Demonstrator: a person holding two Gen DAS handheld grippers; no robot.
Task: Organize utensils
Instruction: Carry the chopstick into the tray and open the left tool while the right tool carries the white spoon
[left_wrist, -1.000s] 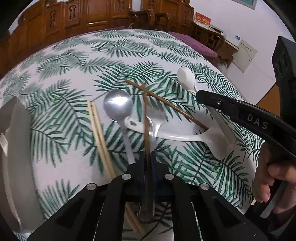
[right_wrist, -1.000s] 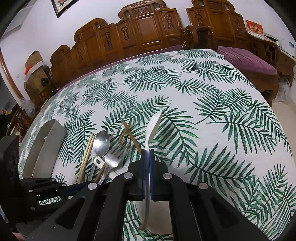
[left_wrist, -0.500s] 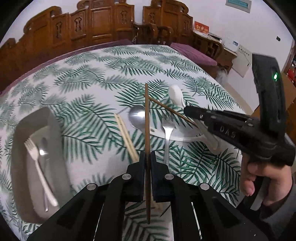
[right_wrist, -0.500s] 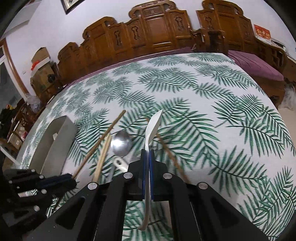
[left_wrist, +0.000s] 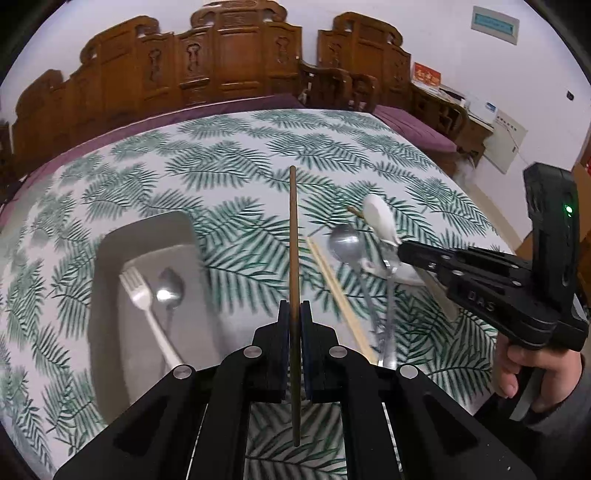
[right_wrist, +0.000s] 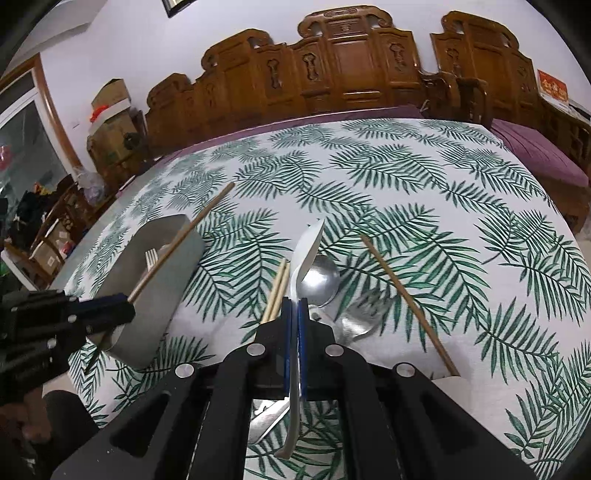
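Brown chopstick (left_wrist: 292, 236) clamped upright in left gripper (left_wrist: 294, 314); right gripper (right_wrist: 294, 308) pinches white spoon (right_wrist: 306, 247).

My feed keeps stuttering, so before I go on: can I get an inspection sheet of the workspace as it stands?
Surface: table under a palm-leaf cloth.
Job's things: grey tray holding a fork and a spoon; on the cloth a pale chopstick pair, a metal spoon, a second fork, a dark chopstick and another white piece under them.
Clutter: nothing seen on the table.
Grippers: left hand-held gripper shut on a dark chopstick; right hand-held gripper shut on a white spoon.
Cables: nothing seen.
Surroundings: carved wooden chairs, boxes by the wall.
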